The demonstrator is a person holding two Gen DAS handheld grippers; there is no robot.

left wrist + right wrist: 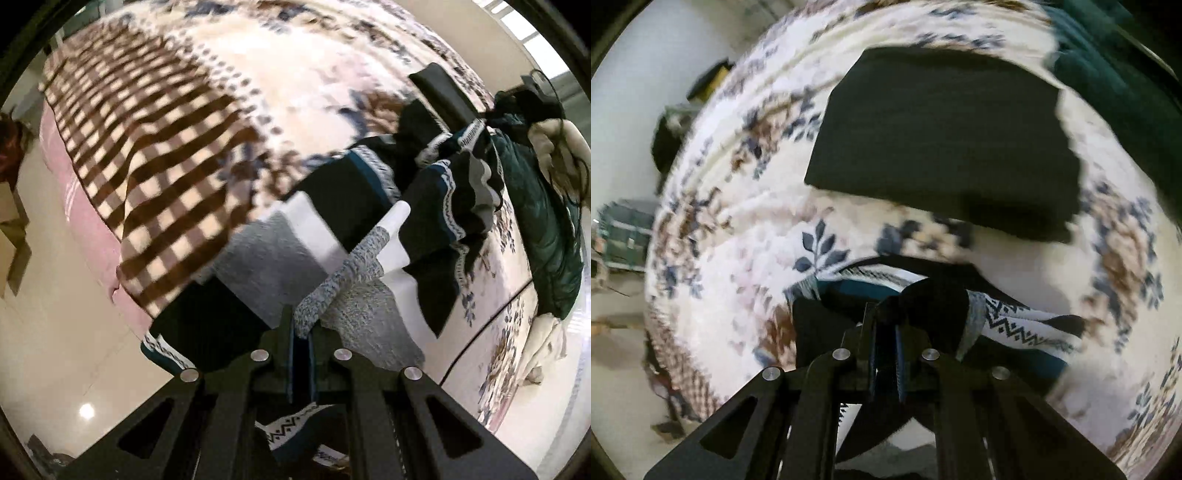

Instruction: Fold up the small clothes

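Left wrist view: left gripper [301,325] is clamped on the sweater [354,221], which stretches ahead over the bed [295,92]. Right gripper [884,325] pinches the opposite edge, nearer the folded black cloth [942,140].

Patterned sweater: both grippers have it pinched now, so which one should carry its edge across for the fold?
Probably the left gripper: its end of the patterned sweater stretches away over open bedspread. The right gripper holds a bunched corner.
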